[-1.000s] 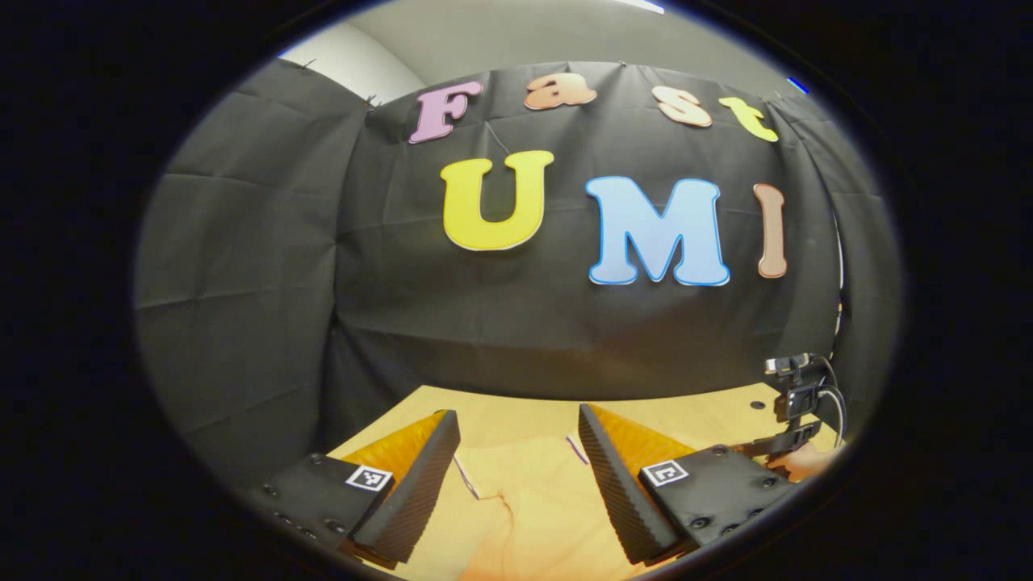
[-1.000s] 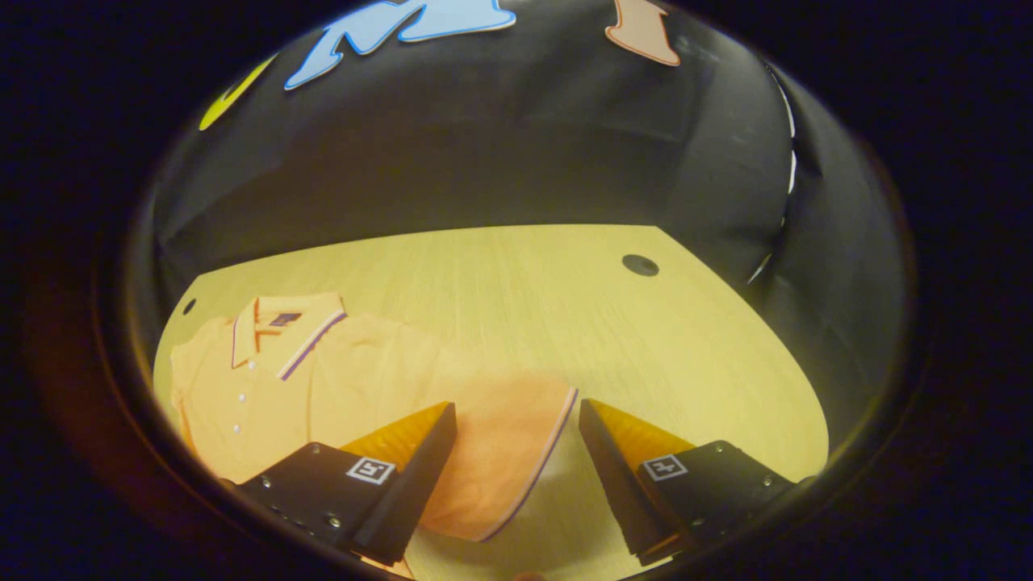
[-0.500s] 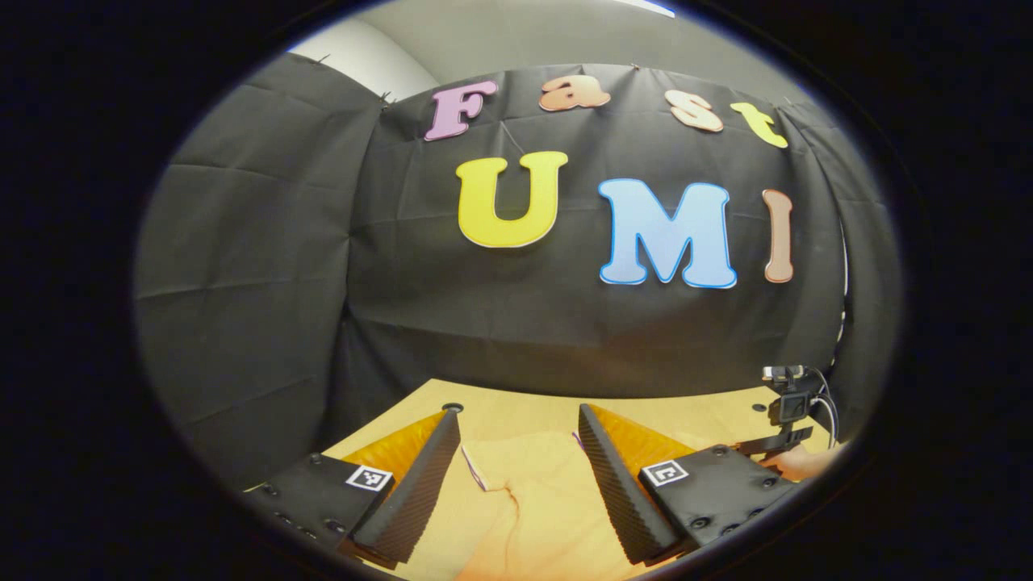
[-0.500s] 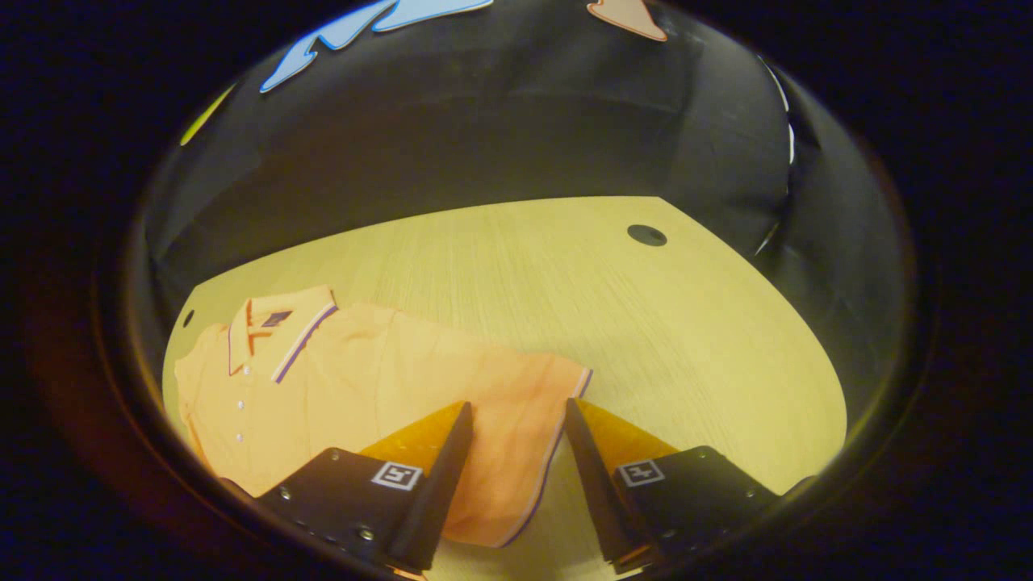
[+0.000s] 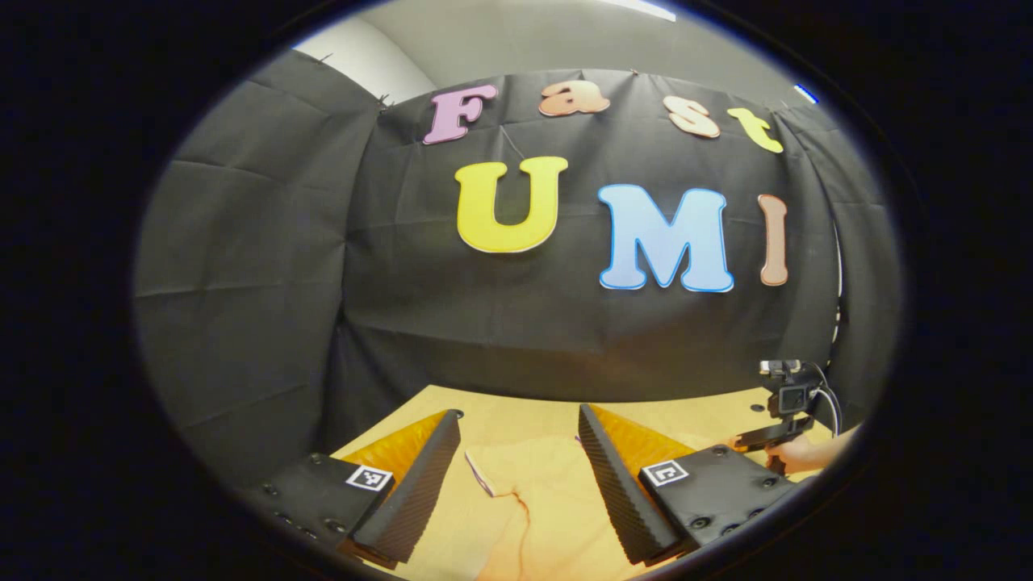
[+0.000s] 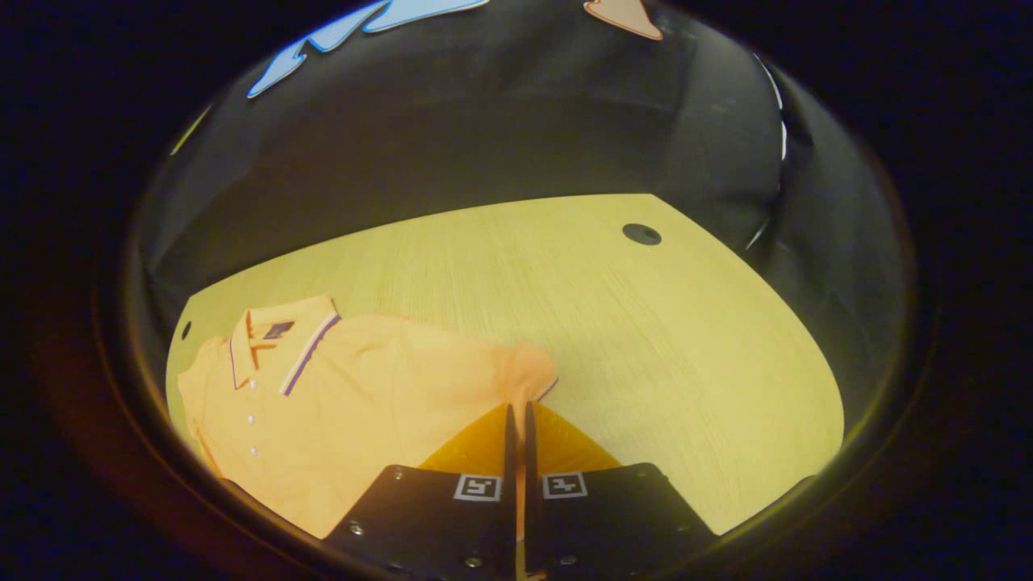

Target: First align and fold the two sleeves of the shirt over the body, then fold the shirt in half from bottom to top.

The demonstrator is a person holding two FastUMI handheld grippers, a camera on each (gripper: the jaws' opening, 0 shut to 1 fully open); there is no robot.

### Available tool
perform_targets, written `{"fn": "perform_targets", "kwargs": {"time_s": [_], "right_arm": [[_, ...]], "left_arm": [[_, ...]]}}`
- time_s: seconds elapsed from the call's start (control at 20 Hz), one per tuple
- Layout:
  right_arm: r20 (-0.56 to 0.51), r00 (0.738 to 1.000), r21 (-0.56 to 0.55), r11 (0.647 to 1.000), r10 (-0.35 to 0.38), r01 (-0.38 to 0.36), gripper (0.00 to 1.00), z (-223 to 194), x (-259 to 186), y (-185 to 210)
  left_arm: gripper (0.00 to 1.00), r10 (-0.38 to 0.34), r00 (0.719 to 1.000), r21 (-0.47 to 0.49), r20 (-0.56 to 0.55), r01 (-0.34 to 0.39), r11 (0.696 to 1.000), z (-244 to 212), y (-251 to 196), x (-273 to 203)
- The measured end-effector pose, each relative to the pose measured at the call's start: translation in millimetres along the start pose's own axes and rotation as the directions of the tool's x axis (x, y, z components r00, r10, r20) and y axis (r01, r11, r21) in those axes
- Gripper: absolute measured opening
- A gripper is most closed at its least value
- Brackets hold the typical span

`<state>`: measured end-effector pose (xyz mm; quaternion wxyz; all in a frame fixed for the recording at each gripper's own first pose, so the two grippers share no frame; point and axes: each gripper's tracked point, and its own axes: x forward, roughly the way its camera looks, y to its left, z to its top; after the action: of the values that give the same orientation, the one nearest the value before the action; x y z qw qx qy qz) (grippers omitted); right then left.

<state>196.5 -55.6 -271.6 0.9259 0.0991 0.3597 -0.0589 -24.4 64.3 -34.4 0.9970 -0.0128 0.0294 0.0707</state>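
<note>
Right gripper (image 6: 518, 420) is pinching the shirt sleeve (image 6: 529, 375) at lower centre of its view. Left gripper (image 5: 516, 476) is hovering spread over the shirt (image 5: 533, 492) at the bottom of its view.

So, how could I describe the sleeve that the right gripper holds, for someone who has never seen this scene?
On the light wooden table lies an orange polo shirt, collar toward the far left corner. Follow its body toward the right gripper: the sleeve is the short flap there, pinched between the closed jaws. A thin purple stripe along its hem marks it out from the plain body.
</note>
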Motion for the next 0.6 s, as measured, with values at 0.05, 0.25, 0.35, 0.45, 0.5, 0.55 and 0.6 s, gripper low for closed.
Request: {"fn": "perform_targets", "kwargs": {"time_s": [0.05,0.25,0.35,0.45,0.5,0.55,0.6], "right_arm": [[0.017,1.0,-0.016,1.0,-0.005,0.006,0.04,5,-5,2],[0.078,0.997,-0.061,0.998,0.003,0.002,0.04,25,-26,21],[0.105,0.994,-0.088,0.996,0.018,-0.009,0.04,32,-35,32],[0.119,0.992,-0.118,0.993,0.037,-0.023,0.04,33,-40,45],[0.118,0.992,-0.132,0.991,0.045,-0.029,0.04,32,-42,51],[0.117,0.992,-0.145,0.989,0.048,-0.031,0.04,30,-43,56],[0.117,0.992,-0.158,0.987,0.048,-0.029,0.04,29,-43,61]], "left_arm": [[0.97,-0.014,1.0,-0.003,0.002,0.014,1.0,-1,1,1],[0.97,-0.069,0.997,-0.027,0.018,0.07,0.997,-1,8,9],[0.97,-0.085,0.996,-0.027,0.02,0.086,0.996,-3,13,11],[0.97,-0.093,0.995,-0.027,0.021,0.094,0.995,-2,20,12],[0.97,-0.095,0.995,-0.023,0.024,0.096,0.995,-1,25,12],[0.97,-0.096,0.995,-0.018,0.027,0.096,0.995,0,28,11],[0.97,-0.097,0.995,-0.013,0.031,0.097,0.995,2,31,11]]}}
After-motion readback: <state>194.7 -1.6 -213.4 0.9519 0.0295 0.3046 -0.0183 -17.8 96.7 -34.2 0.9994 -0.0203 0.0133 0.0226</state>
